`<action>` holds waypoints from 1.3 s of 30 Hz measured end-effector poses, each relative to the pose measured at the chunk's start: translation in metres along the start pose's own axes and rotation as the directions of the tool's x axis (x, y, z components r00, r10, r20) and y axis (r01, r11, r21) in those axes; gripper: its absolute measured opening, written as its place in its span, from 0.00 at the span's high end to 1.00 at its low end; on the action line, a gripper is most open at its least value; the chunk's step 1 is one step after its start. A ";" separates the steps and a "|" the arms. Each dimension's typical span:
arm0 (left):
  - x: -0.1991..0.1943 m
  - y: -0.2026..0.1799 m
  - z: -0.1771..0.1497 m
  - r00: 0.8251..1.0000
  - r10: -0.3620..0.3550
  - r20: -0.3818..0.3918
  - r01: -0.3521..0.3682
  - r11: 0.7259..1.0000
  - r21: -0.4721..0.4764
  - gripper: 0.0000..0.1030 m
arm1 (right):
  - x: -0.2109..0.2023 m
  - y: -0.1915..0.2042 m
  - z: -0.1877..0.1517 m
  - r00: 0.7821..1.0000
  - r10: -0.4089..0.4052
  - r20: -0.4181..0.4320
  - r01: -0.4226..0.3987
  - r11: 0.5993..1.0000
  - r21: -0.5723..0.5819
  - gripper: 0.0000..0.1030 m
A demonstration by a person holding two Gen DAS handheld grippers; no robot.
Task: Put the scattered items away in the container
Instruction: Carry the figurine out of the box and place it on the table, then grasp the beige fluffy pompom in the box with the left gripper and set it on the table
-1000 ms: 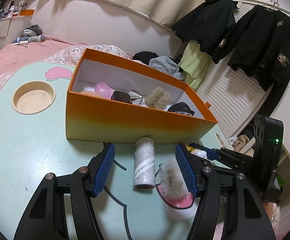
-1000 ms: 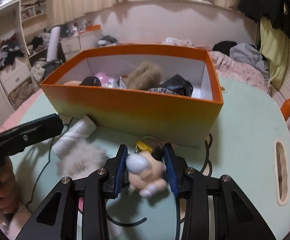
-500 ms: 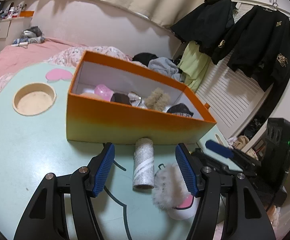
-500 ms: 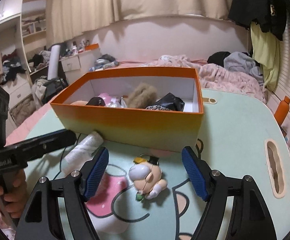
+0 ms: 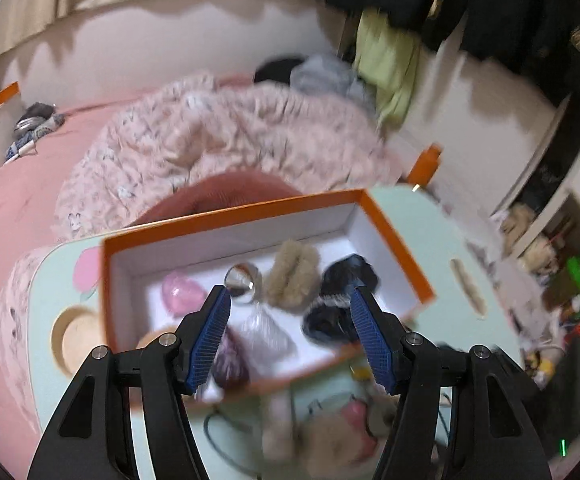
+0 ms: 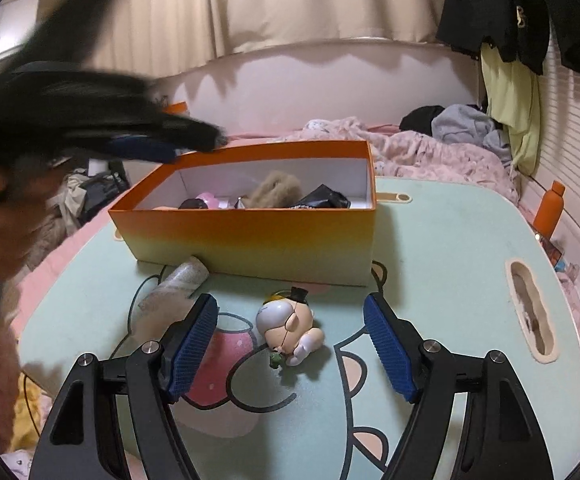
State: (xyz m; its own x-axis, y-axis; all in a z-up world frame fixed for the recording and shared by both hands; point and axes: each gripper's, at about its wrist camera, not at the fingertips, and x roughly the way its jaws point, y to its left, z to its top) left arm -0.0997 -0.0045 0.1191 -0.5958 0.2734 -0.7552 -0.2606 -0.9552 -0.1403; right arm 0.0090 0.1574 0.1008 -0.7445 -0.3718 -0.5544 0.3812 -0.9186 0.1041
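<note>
In the right wrist view, the right gripper (image 6: 290, 344) stands spread and empty, with the figurine (image 6: 288, 326) lying on the table (image 6: 450, 280) at lower centre between its jaws, long axis slanting toward the orange box (image 6: 250, 236) above. The left gripper (image 5: 290, 334), also spread, hovers blurred over that box.

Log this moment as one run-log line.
left gripper: open, above orange box | right gripper: open, empty | figurine: on table

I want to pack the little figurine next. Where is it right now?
In the right wrist view, the figurine lies on its side on the table, just in front of the orange box, between the open right gripper's fingers, with the paper roll to its left.
</note>
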 end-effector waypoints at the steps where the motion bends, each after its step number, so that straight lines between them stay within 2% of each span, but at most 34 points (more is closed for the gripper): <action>1: 0.010 -0.003 0.004 1.000 0.024 -0.013 -0.024 1.000 0.018 0.43 | 0.000 0.001 -0.001 1.000 0.002 0.001 -0.002 1.000 0.000 0.27; 3: 0.031 -0.011 0.012 0.996 0.077 -0.041 -0.074 0.996 0.058 0.45 | -0.001 0.000 -0.001 1.000 0.005 0.002 -0.005 1.000 0.001 0.27; 4: 0.040 -0.012 0.013 0.994 0.087 -0.059 -0.083 0.995 0.061 0.51 | -0.001 0.000 -0.002 1.000 0.006 0.002 -0.006 1.000 0.002 0.27; 6: 0.059 -0.012 0.015 0.990 0.073 -0.120 -0.067 0.997 0.048 0.55 | 0.000 -0.001 -0.002 1.000 0.011 -0.004 -0.011 1.000 0.005 0.27; 8: 0.069 -0.013 0.016 0.989 0.051 -0.140 -0.046 0.998 0.035 0.55 | 0.001 -0.002 -0.002 1.000 0.017 -0.010 -0.016 1.000 0.012 0.27; 10: 0.083 -0.014 0.016 0.984 0.070 -0.162 -0.064 0.997 0.040 0.57 | 0.001 -0.002 -0.003 1.000 0.019 -0.013 -0.019 1.000 0.015 0.27; 11: 0.090 -0.014 0.015 0.980 0.084 -0.178 -0.077 0.996 0.048 0.62 | 0.001 -0.002 -0.003 1.000 0.019 -0.014 -0.019 1.000 0.015 0.27; 12: 0.094 -0.014 0.014 0.978 0.084 -0.193 -0.075 0.996 0.053 0.77 | 0.001 -0.002 -0.003 1.000 0.019 -0.015 -0.019 1.000 0.014 0.27; 13: 0.096 -0.013 0.015 0.977 0.066 -0.201 -0.058 0.997 0.042 0.76 | 0.001 -0.002 -0.004 1.000 0.019 -0.015 -0.018 1.000 0.014 0.27; 16: 0.087 -0.008 0.016 0.984 0.054 -0.170 -0.052 0.998 0.020 0.77 | 0.001 -0.003 -0.004 1.000 0.023 -0.017 -0.022 1.000 0.019 0.27; 21: 0.031 -0.006 0.016 0.999 -0.029 -0.029 0.029 1.000 0.004 0.77 | 0.001 -0.003 -0.004 0.999 0.025 -0.020 -0.024 0.999 0.031 0.27; 24: -0.023 -0.008 0.003 0.992 -0.097 0.085 0.096 0.995 0.020 0.77 | 0.001 -0.003 -0.005 0.999 0.024 -0.021 -0.024 0.999 0.032 0.27; 27: -0.059 -0.005 -0.023 0.976 -0.167 0.143 0.163 0.986 0.035 0.77 | 0.001 -0.004 -0.005 0.999 0.025 -0.021 -0.024 0.999 0.031 0.27; 30: -0.067 0.004 -0.058 0.973 -0.187 0.138 0.183 0.982 0.035 0.77 | 0.002 -0.004 -0.007 0.999 0.024 -0.026 -0.024 0.999 0.031 0.27; 34: -0.053 0.023 -0.102 0.981 -0.168 0.097 0.171 0.985 -0.021 0.77 | 0.002 -0.005 -0.008 0.999 0.024 -0.030 -0.023 0.999 0.033 0.27; 37: -0.039 0.038 -0.124 0.981 -0.183 0.069 0.188 0.979 -0.079 0.77 | 0.002 -0.004 -0.008 0.999 0.023 -0.031 -0.022 0.999 0.033 0.27; 39: -0.030 0.041 -0.132 0.983 -0.178 0.038 0.181 0.980 -0.085 0.77 | 0.002 -0.004 -0.009 0.999 0.023 -0.031 -0.022 0.999 0.032 0.27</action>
State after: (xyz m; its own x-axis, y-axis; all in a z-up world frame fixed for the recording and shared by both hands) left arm 0.0080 -0.0670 0.0516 -0.5683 0.4434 -0.6931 -0.2985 -0.8961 -0.3284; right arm 0.0106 0.1617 0.0921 -0.7182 -0.3884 -0.5773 0.3794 -0.9141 0.1430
